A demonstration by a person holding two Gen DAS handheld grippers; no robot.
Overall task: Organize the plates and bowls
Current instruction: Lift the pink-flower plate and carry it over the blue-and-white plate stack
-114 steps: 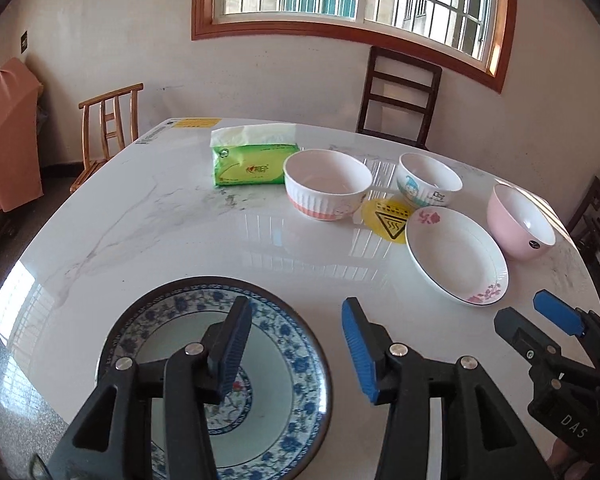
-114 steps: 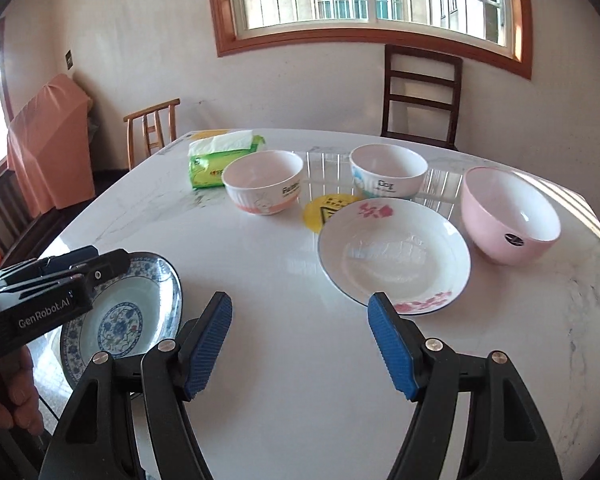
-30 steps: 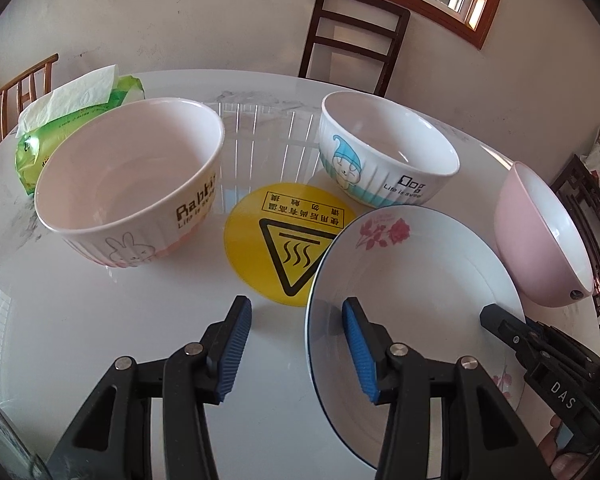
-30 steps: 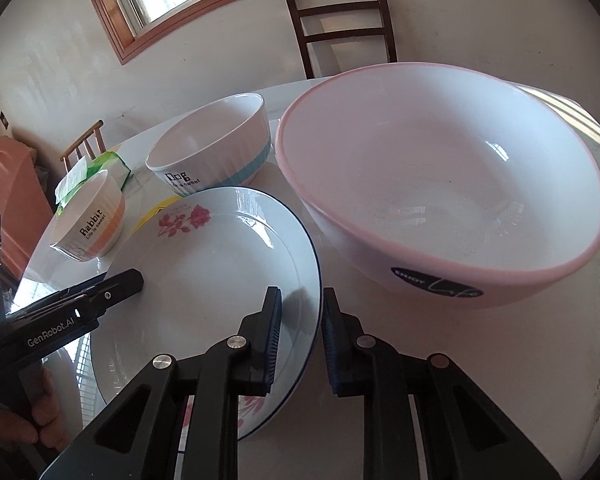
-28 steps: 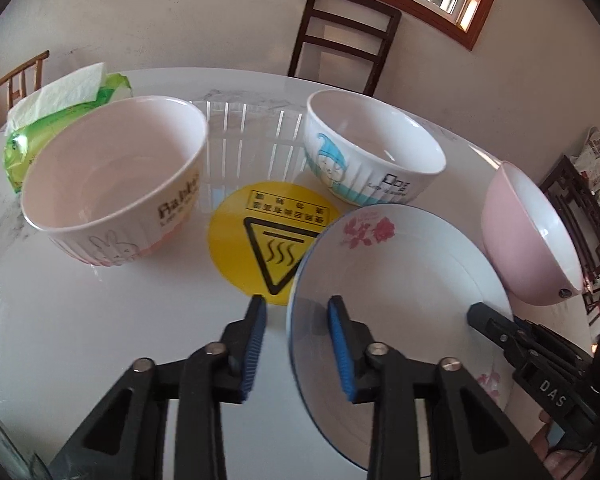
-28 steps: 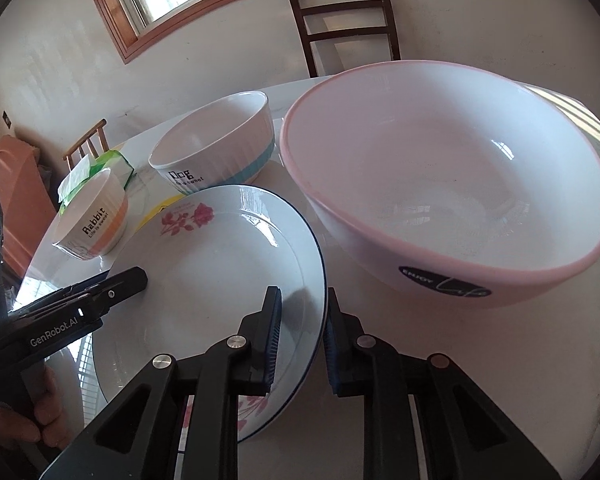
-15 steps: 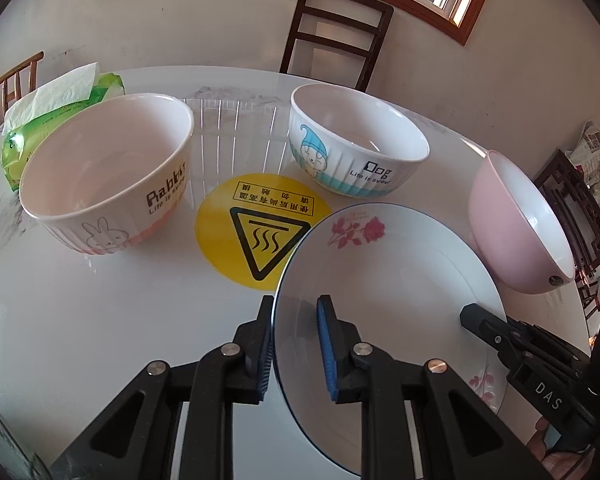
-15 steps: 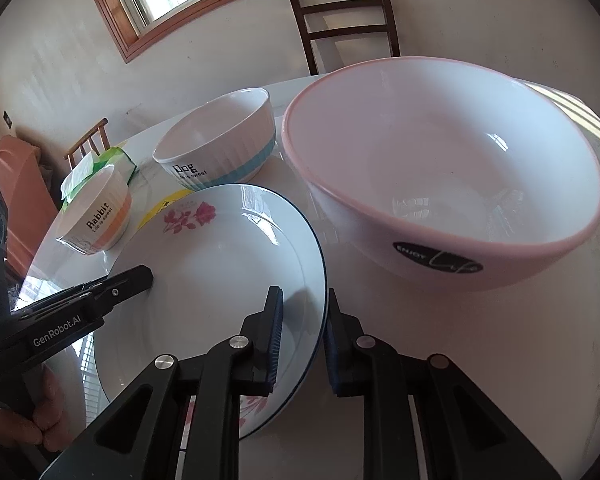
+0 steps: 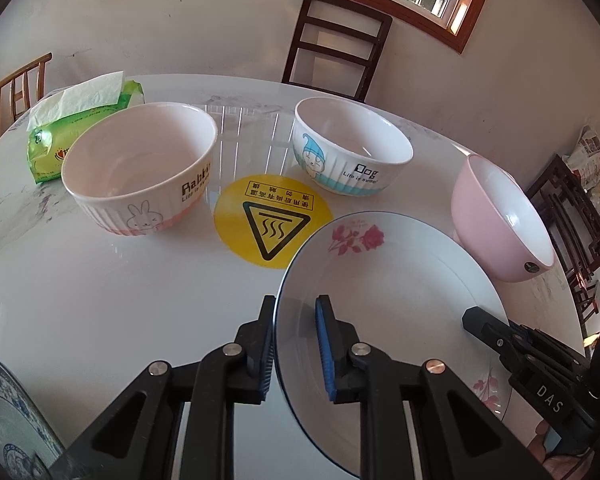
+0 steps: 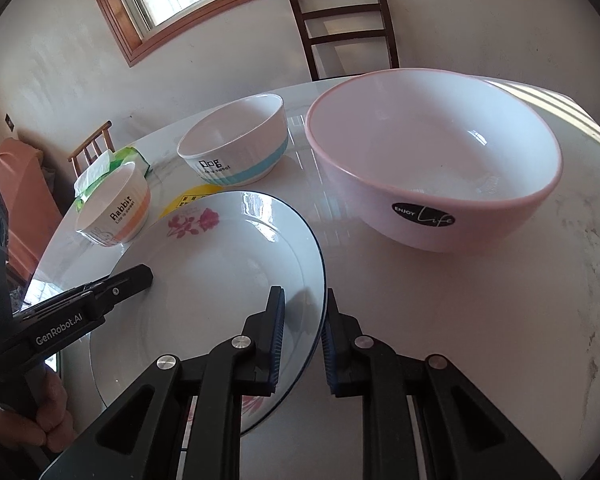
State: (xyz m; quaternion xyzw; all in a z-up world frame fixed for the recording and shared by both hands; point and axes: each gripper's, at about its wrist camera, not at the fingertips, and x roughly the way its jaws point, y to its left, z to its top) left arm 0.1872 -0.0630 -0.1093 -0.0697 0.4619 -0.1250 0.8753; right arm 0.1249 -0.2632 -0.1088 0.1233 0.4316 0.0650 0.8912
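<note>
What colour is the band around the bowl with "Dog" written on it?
Light blue, around the lower part of the white Dog bowl; the right wrist view shows it best.

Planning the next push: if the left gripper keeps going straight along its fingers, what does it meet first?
The left gripper is already clamped on the near rim of the flower plate, so the plate itself comes first. Beyond it, the line seems to run toward the yellow warning mat and then the Dog bowl; depth is uncertain.

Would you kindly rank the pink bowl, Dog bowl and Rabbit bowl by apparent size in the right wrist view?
1. pink bowl, largest
2. Dog bowl
3. Rabbit bowl, smallest; it sits farthest away, so true size against the Dog bowl is unsure.
</note>
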